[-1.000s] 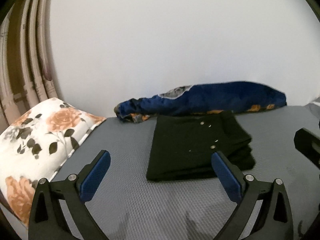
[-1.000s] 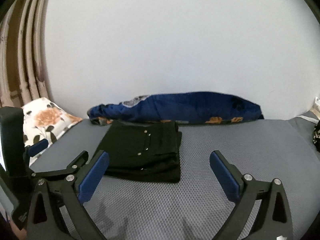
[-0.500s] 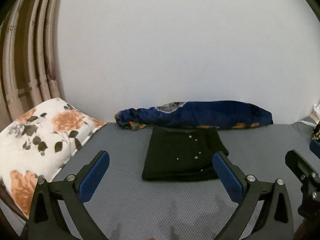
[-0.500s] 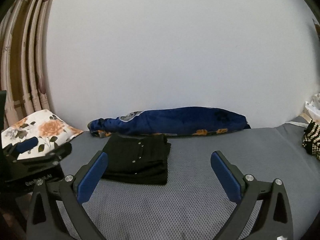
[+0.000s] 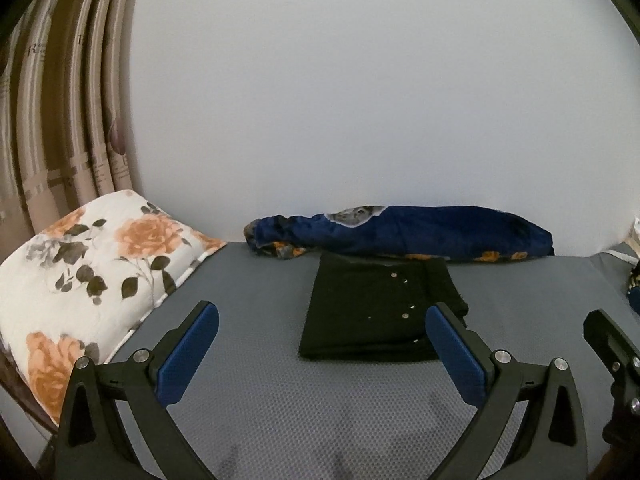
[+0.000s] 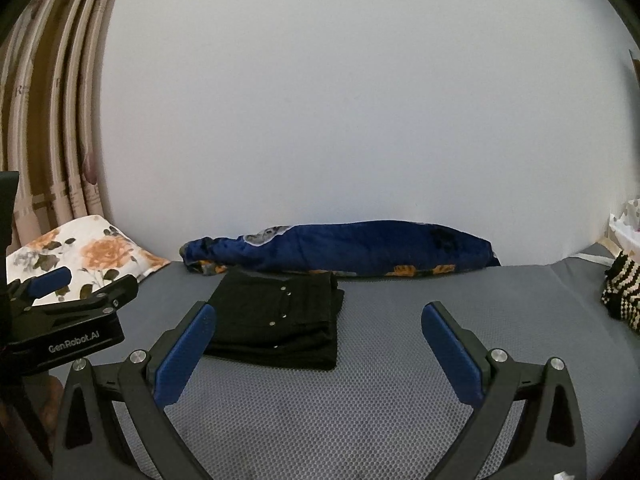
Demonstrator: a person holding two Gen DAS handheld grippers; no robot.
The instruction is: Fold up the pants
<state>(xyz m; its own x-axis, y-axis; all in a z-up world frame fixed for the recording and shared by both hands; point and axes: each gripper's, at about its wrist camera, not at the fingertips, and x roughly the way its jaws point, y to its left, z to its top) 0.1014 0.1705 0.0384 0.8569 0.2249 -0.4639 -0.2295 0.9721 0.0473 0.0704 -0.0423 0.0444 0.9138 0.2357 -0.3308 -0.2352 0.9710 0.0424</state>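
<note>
The black pants [image 5: 376,312] lie folded into a flat rectangle on the grey mattress [image 5: 320,408], small metal studs showing on top. In the right wrist view the pants [image 6: 276,320] sit ahead and to the left. My left gripper [image 5: 322,316] hovers above the mattress just short of the pants, open, nothing between its blue pads. My right gripper [image 6: 318,316] is open too and holds nothing, over bare mattress [image 6: 380,380] to the right of the pants. The left gripper's body shows at the left edge of the right wrist view.
A rolled dark-blue blanket [image 5: 400,232] lies along the white wall behind the pants. A floral pillow [image 5: 88,272] rests at the left by striped curtains [image 5: 60,100]. A black-and-cream knitted item [image 6: 624,292] sits at the right edge of the mattress.
Both grippers have drawn back and up from the folded pants, which now look smaller and farther off. The pants themselves have not moved.
</note>
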